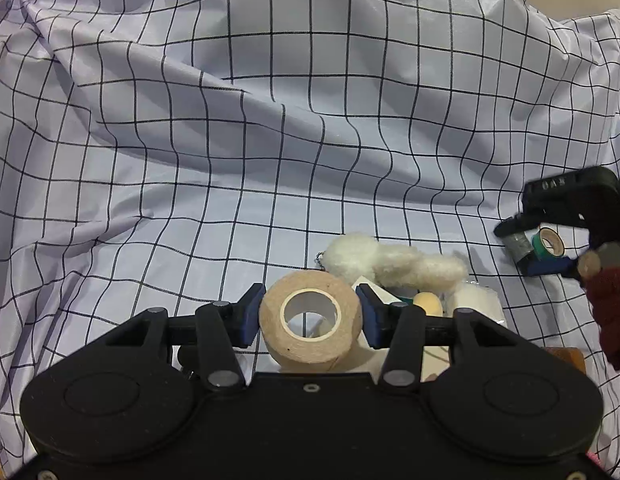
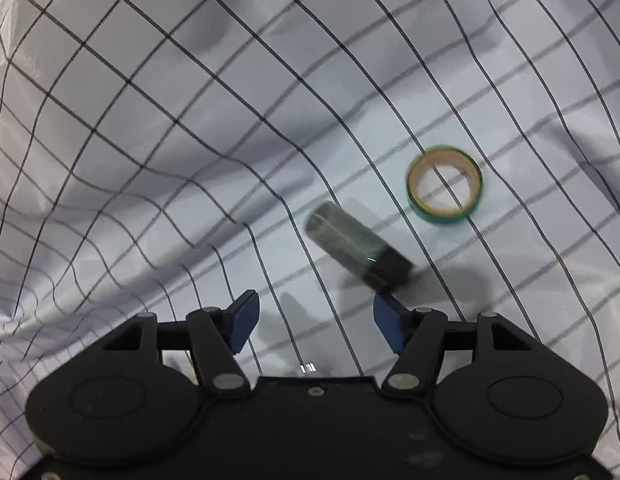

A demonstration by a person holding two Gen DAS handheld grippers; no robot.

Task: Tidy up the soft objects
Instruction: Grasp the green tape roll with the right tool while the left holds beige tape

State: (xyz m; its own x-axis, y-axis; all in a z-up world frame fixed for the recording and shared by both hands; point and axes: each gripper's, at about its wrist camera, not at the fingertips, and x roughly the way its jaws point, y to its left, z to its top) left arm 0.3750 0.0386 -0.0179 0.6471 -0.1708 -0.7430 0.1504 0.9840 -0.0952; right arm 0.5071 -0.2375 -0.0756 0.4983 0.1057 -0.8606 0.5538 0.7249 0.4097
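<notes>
My left gripper [image 1: 310, 316] is shut on a beige bandage roll [image 1: 310, 320], held above the checked cloth [image 1: 270, 120]. Behind it lies a white plush toy [image 1: 386, 258], with a white packet [image 1: 476, 300] and a small yellow thing [image 1: 428, 304] beside it. My right gripper [image 2: 314, 320] is open and empty, just above the cloth [image 2: 190, 120]. In front of it lie a grey cylinder with a black cap [image 2: 356, 246] and a green tape roll [image 2: 444, 184]. In the left wrist view the right gripper [image 1: 550, 248] sits at the far right, over the cylinder [image 1: 520, 244] and the tape roll [image 1: 548, 242].
The wrinkled white cloth with black grid lines covers the whole surface and rises in folds at the back. A brown object [image 1: 566, 358] shows at the right edge of the left wrist view. A hand in a dark red sleeve [image 1: 610, 304] holds the right gripper.
</notes>
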